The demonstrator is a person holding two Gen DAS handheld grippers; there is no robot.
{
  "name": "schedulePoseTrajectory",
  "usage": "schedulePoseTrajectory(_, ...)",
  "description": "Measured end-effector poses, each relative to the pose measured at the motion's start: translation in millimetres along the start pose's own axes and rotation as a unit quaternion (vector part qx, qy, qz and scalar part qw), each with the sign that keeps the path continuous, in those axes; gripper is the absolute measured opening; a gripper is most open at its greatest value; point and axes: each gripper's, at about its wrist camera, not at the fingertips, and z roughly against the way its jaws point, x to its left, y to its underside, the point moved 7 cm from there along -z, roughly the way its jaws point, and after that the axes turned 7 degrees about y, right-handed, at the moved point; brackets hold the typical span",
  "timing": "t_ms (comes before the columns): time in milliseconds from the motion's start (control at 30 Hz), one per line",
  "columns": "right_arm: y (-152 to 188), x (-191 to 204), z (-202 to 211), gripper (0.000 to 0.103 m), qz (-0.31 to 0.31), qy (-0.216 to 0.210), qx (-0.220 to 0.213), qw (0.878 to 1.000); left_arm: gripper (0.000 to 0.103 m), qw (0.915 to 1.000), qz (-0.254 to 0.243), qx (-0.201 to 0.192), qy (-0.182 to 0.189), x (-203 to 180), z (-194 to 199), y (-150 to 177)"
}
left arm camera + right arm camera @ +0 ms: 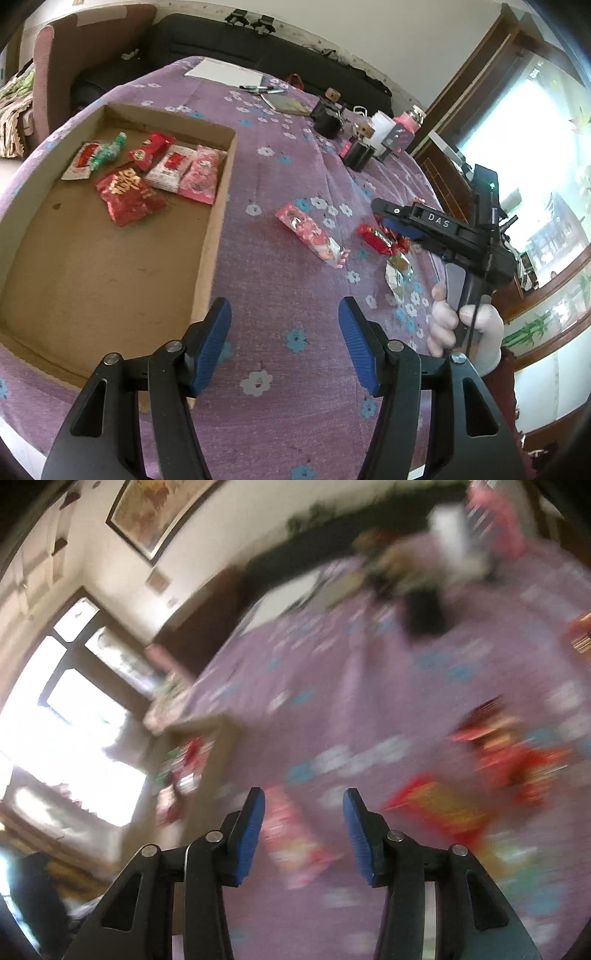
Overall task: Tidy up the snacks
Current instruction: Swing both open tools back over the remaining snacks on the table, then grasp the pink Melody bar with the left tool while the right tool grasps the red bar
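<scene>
Your left hand-held gripper [284, 341] hangs above the purple flowered cloth [280, 280] on the counter, its blue pads spread wide with only cloth between them; it grips and touches nothing. Just to its left lies the shallow cardboard box [212, 236], and at the box's far end sit the sorted snacks: a large red packet with gold lettering [127, 194], a pink packet [201, 173], a white-and-red packet [170, 166], a small red packet [151, 149], and another white-and-red packet [81, 160] touching a green-wrapped one [110, 149]. Still out on the cloth, well apart from the box, are a pink packet with hearts [312, 236], a red wrapped candy [380, 238] and a silver foil packet [399, 275]. Your right hand-held gripper [400, 223] shows in the left view held in your white-gloved hand [463, 328], its tip above the red candy; from that side you cannot tell whether it touches the candy. Its own camera is badly blurred, yet its blue fingers [251, 834] clearly stand apart with nothing clamped between them, a pink packet smeared [291, 842] on the cloth beyond the gap and red packets [443, 808] off to the right. Bottles and dark cups [328, 118] stand at the counter's far side.
</scene>
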Motion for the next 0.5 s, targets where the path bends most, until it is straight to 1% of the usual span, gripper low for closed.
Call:
schedulePoseTrajectory(33,-1.6,-10.0,1.7,0.053,0.012,0.035,-0.015,0.999,0.059,1.0000,-0.002,0.004,0.000,-2.9,-3.8,1.3)
schedulePoseTrajectory(100,-2.5,-23.1,-2.2,0.054,0.030,0.074,-0.025,0.997,0.059,0.9999,-0.005,0.009,0.001,-7.5,-9.1,2.3)
schedulePoseTrajectory(167,2.7,-28.2,-12.9,0.054,0.036,0.077,-0.012,0.996,0.059,0.9998,-0.010,0.014,-0.001,-13.0,-14.4,3.1)
schedulePoseTrajectory(300,13.1,-23.7,-32.2,0.055,0.065,0.077,0.011,0.995,0.059,0.9996,-0.012,0.026,-0.008,-19.0,-22.4,2.0)
schedulePoseTrajectory(367,17.4,-20.2,-29.7,0.055,0.094,0.095,0.007,0.991,0.059,0.9996,-0.008,0.025,-0.007,-19.9,-24.9,0.3)
schedulePoseTrajectory(433,22.8,-17.7,-28.7,0.054,0.108,0.109,0.007,0.988,0.059,0.9995,-0.004,0.029,-0.008,-20.5,-30.9,0.2)
schedulePoseTrajectory(467,25.1,-17.1,-27.7,0.053,0.114,0.119,0.007,0.986,0.059,0.9994,-0.002,0.033,-0.007,-20.7,-34.0,0.8)
schedulePoseTrajectory(500,26.9,-17.7,-26.2,0.038,0.118,0.127,0.007,0.985,0.059,0.9992,-0.001,0.040,-0.005,-21.8,-38.2,1.9)
